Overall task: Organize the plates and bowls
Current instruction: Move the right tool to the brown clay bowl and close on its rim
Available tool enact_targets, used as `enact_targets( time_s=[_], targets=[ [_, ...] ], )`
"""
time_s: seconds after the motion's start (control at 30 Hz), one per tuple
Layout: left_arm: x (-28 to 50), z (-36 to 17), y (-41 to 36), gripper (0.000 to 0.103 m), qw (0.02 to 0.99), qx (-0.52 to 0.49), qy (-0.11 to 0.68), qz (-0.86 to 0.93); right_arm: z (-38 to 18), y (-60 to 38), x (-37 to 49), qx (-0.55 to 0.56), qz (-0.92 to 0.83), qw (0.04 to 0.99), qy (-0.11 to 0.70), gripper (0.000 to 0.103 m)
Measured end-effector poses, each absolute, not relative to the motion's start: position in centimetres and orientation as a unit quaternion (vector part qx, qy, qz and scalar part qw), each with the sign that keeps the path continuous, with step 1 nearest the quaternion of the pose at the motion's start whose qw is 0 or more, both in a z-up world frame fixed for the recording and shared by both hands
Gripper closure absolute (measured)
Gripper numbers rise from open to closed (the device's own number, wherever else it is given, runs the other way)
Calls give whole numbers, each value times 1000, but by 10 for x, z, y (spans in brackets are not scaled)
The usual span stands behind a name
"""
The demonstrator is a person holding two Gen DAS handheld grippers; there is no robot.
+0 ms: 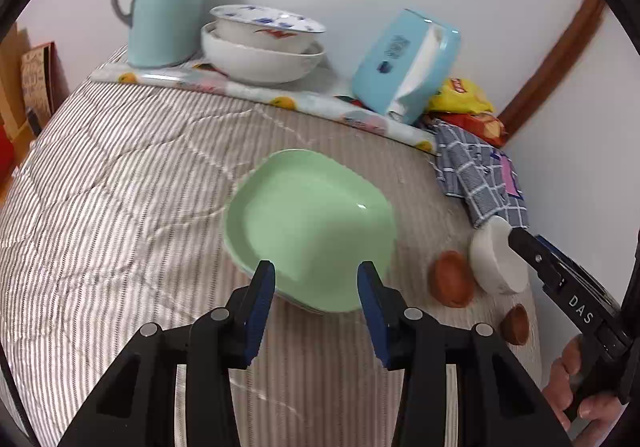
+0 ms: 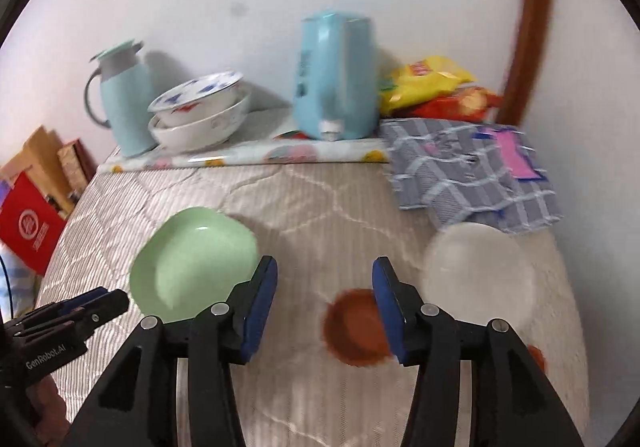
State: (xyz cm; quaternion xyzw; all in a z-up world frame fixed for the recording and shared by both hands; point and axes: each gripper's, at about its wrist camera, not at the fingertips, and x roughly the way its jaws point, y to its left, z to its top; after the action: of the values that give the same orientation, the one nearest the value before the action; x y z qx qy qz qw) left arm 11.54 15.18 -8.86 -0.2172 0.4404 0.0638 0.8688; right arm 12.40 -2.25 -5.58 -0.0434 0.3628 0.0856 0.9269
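thermos jug (image 1: pixel 160 3) upright | tissue box (image 1: pixel 404 63) | snack bags (image 1: pixel 464 99) | checked cloth (image 1: pixel 476 175)

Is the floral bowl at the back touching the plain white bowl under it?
Touching. In the left wrist view the floral bowl sits nested, tilted, inside the plain white bowl, its base resting within the rim with no gap.

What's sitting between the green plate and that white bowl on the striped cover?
In the left wrist view, a small brown dish lies between the green plate and the white bowl, close beside the bowl. The rest is bare striped cover.
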Motion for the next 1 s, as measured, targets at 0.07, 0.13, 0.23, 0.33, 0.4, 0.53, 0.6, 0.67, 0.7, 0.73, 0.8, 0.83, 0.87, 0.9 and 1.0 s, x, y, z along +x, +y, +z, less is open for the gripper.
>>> enact_targets(
  time_s=[0.07, 0.13, 0.23, 0.33, 0.4, 0.53, 0.6, 0.67, 0.7, 0.73, 0.8, 0.83, 0.87, 0.9, 1.0],
  targets=[
    [115, -84, 138, 61, 873, -210, 436, 59, -53, -42, 117, -33, 75, 929, 360, 53],
    [115, -80, 125, 61, 876, -204, 434, 55, -53, -61, 110, -24, 63, 931, 359, 53],
    [116, -74, 104, 61, 882, -193, 426, 50, -54, -89, 99, 0, 51, 932, 359, 53],
    [116, -68, 85, 61, 890, -185, 413, 56, -57, -118, 91, 31, 50, 927, 369, 53],
    [118, -65, 75, 61, 893, -179, 408, 59, -58, -138, 86, 42, 36, 929, 366, 53],
    [126, -69, 60, 61, 888, -177, 421, 55, -60, -169, 78, 42, 11, 932, 360, 53],
    [133, -75, 55, 61, 882, -179, 433, 49, -62, -185, 76, 56, 5, 931, 361, 53],
    [137, -81, 49, 61, 878, -181, 441, 49, -66, -199, 75, 62, 0, 928, 367, 53],
    [138, -83, 46, 61, 877, -180, 444, 46, -68, -206, 75, 62, -5, 928, 368, 53],
    [141, -86, 43, 61, 876, -176, 447, 45, -71, -211, 75, 64, -11, 927, 370, 53],
    [144, -91, 37, 61, 874, -171, 453, 47, -78, -221, 76, 73, -13, 924, 376, 53],
    [146, -93, 35, 61, 873, -171, 455, 47, -82, -224, 78, 78, -12, 922, 380, 53],
    [148, -97, 33, 61, 870, -171, 459, 47, -87, -228, 79, 81, -12, 920, 383, 53],
    [151, -101, 31, 61, 869, -172, 462, 43, -91, -230, 81, 81, -13, 918, 387, 53],
    [156, -111, 28, 61, 864, -178, 470, 38, -105, -236, 85, 80, -13, 913, 401, 53]
  ],
)
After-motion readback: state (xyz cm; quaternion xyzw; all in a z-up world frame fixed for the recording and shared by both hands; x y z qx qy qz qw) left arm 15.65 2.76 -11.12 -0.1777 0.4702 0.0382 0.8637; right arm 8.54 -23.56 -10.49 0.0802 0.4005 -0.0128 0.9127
